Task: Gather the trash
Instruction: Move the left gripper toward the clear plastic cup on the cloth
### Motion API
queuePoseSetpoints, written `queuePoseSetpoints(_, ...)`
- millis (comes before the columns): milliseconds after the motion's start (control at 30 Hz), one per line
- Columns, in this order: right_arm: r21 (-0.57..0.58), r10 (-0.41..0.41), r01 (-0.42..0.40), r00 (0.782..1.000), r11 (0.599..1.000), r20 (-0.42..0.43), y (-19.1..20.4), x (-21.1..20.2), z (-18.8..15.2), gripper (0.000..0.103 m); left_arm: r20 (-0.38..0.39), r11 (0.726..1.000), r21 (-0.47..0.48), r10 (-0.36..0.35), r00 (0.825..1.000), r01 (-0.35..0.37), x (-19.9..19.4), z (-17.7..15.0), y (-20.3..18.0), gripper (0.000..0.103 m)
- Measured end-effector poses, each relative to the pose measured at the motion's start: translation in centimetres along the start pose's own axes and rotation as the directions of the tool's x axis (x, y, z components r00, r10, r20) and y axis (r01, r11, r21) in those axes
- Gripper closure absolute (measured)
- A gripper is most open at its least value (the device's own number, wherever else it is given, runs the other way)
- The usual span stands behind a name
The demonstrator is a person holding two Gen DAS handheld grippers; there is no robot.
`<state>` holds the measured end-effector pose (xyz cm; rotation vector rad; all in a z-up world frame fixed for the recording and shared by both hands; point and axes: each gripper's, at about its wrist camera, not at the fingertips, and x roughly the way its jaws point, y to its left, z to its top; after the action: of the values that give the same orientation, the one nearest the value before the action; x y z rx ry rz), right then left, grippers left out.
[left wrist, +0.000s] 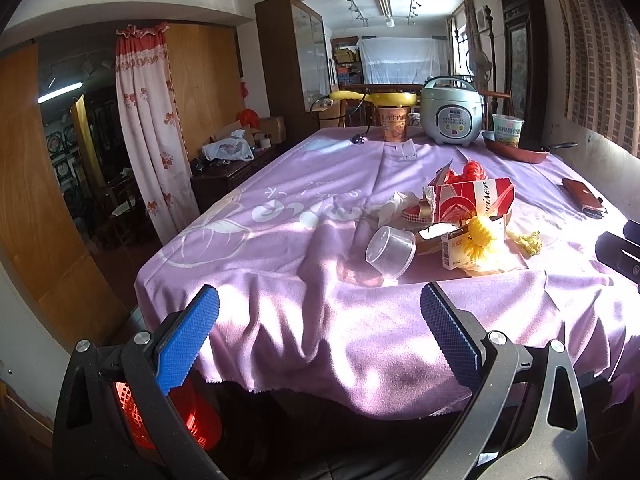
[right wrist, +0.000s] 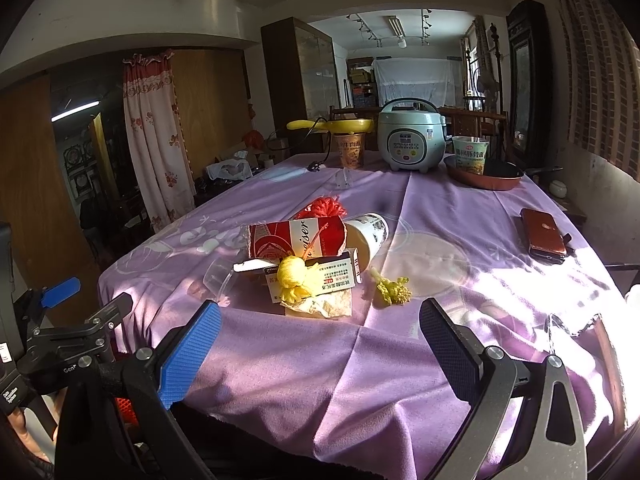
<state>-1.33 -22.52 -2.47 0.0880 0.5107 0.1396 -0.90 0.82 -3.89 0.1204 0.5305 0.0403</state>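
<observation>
A pile of trash lies on the purple tablecloth [left wrist: 280, 280]: a torn red Budweiser carton [left wrist: 468, 200] [right wrist: 296, 236], a clear plastic cup on its side [left wrist: 390, 250] [right wrist: 218, 276], a small white box [left wrist: 454, 250] [right wrist: 312, 280], a yellow yarn pom-pom [left wrist: 482, 236] [right wrist: 294, 274], a second yellow tuft [left wrist: 528, 242] [right wrist: 394, 290], red yarn [right wrist: 326, 206] and a tipped paper cup [right wrist: 370, 236]. My left gripper [left wrist: 320, 336] is open and empty at the table's near edge. My right gripper [right wrist: 320, 344] is open and empty, short of the pile.
At the far end stand a rice cooker [right wrist: 412, 136], two noodle cups [right wrist: 352, 150] [right wrist: 470, 154], a red pan [right wrist: 484, 176] and a yellow pan [right wrist: 340, 124]. A brown phone case [right wrist: 544, 236] lies right. A red mesh basket [left wrist: 160, 416] sits below the table edge.
</observation>
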Motion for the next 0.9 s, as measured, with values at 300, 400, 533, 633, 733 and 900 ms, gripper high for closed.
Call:
queuePoseSetpoints(300,0.009,0.008,-0.008,1.000,1.000,-0.019,0.0,1.0,-0.1,0.005,-0.027,1.000,-0.001,-0.001,1.000,0.001,0.6,0.2,0.0,0.007)
queuePoseSetpoints(400,0.024,0.017,-0.016,1.000,1.000,-0.025,-0.1,1.3,-0.1,0.005,-0.038,1.000,-0.002,-0.002,0.999,0.002,1.0,0.2,0.1,0.007)
queuePoseSetpoints(533,0.024,0.016,-0.015,0.999,1.000,-0.037,-0.1,1.9,-0.1,0.005,-0.051,1.000,-0.003,-0.003,0.999,0.003,1.5,0.2,0.1,0.007)
queuePoseSetpoints(633,0.022,0.019,-0.018,0.999,1.000,-0.046,0.0,2.5,-0.1,0.005,-0.062,1.000,-0.003,-0.003,0.998,0.003,2.0,0.1,0.2,0.007)
queuePoseSetpoints(733,0.024,0.023,-0.021,0.998,0.999,-0.065,0.0,3.1,-0.1,0.005,-0.077,1.000,-0.010,-0.007,0.997,0.006,2.6,0.0,0.5,0.007)
queuePoseSetpoints(900,0.005,0.013,-0.012,0.996,1.000,-0.084,-0.1,4.2,-0.1,0.005,-0.100,0.998,-0.063,-0.007,0.995,0.001,4.1,0.1,2.8,0.007)
